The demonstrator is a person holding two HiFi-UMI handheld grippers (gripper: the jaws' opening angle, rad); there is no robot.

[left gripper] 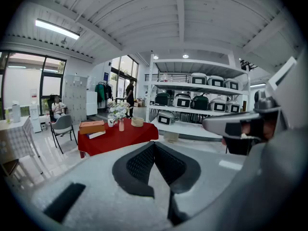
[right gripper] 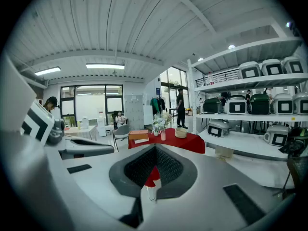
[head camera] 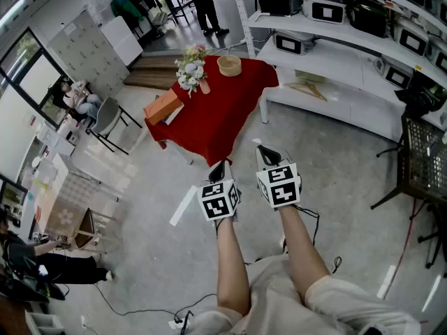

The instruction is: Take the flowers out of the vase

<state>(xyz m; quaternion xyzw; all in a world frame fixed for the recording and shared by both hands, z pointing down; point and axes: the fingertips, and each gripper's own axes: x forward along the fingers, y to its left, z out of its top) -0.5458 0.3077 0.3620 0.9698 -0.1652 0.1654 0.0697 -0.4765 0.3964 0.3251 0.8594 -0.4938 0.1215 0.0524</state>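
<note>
A bunch of white and pale flowers (head camera: pixel 191 67) stands in a small pink vase (head camera: pixel 204 86) on a table under a red cloth (head camera: pixel 223 114), well ahead of me. Both grippers are held out over the floor, short of the table. The left gripper (head camera: pixel 222 167) and the right gripper (head camera: pixel 264 152) are shut with nothing in them. In the left gripper view the flowers (left gripper: pixel 117 110) and vase (left gripper: pixel 121 125) show far beyond the left gripper (left gripper: pixel 154 144). In the right gripper view the flowers (right gripper: pixel 160 124) rise above the right gripper (right gripper: pixel 155 147).
On the table also lie an orange box (head camera: pixel 162 107) and a woven basket (head camera: pixel 229 65). White shelves (head camera: pixel 335 33) with cookers line the right side. A black rack (head camera: pixel 422 152) stands at far right, a grey chair (head camera: pixel 108 121) at left. Cables (head camera: pixel 140 306) lie on the floor.
</note>
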